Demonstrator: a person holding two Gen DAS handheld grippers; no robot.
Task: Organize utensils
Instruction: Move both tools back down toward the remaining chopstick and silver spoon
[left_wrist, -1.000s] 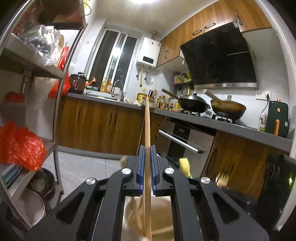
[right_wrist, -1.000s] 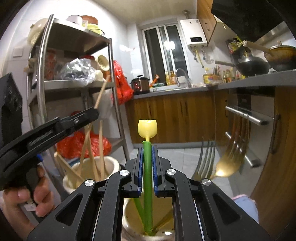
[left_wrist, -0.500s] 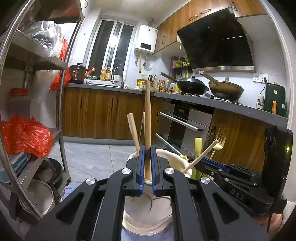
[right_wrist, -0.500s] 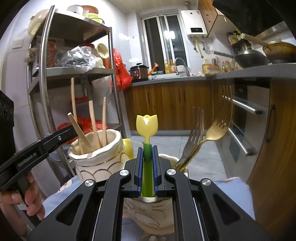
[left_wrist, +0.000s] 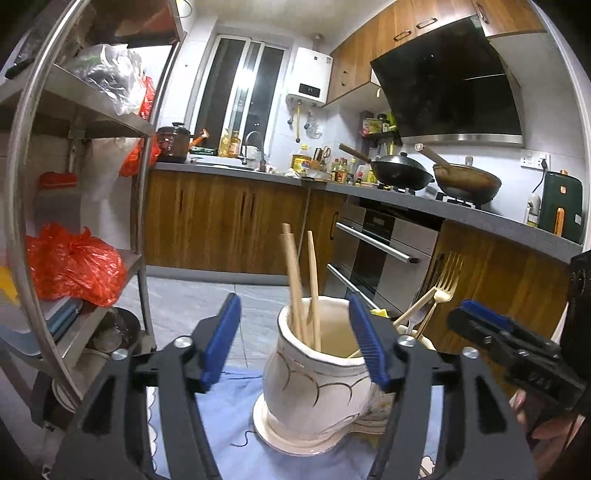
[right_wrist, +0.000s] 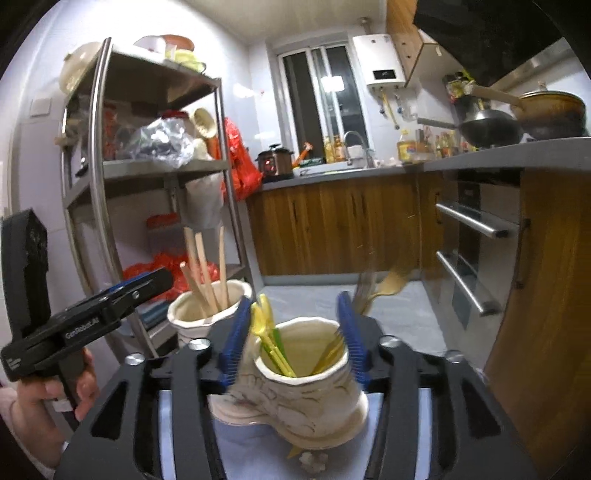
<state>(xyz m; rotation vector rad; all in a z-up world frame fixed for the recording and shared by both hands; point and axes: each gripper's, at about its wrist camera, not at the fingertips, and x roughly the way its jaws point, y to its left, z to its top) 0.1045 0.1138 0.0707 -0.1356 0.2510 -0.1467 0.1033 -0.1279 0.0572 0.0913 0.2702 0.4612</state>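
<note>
Two cream ceramic jars stand on a blue cloth. In the left wrist view the near jar (left_wrist: 317, 384) holds wooden chopsticks (left_wrist: 301, 284); my left gripper (left_wrist: 295, 341) is open and empty, its jaws on either side of the jar's mouth. In the right wrist view the other jar (right_wrist: 303, 380) holds a yellow tulip-topped green utensil (right_wrist: 264, 321) and gold forks (right_wrist: 373, 291); my right gripper (right_wrist: 291, 338) is open and empty around it. The chopstick jar (right_wrist: 207, 314) stands behind to the left.
A steel shelf rack (left_wrist: 85, 192) with red bags stands on the left. Wooden cabinets, an oven (left_wrist: 384, 251) and a counter with woks lie behind. The blue cloth (left_wrist: 236, 424) covers the table under both jars.
Both grippers opened and pulled back. The left one let go of a wooden chopstick, now in its jar. The right one let go of the tulip utensil, now leaning in its jar.
</note>
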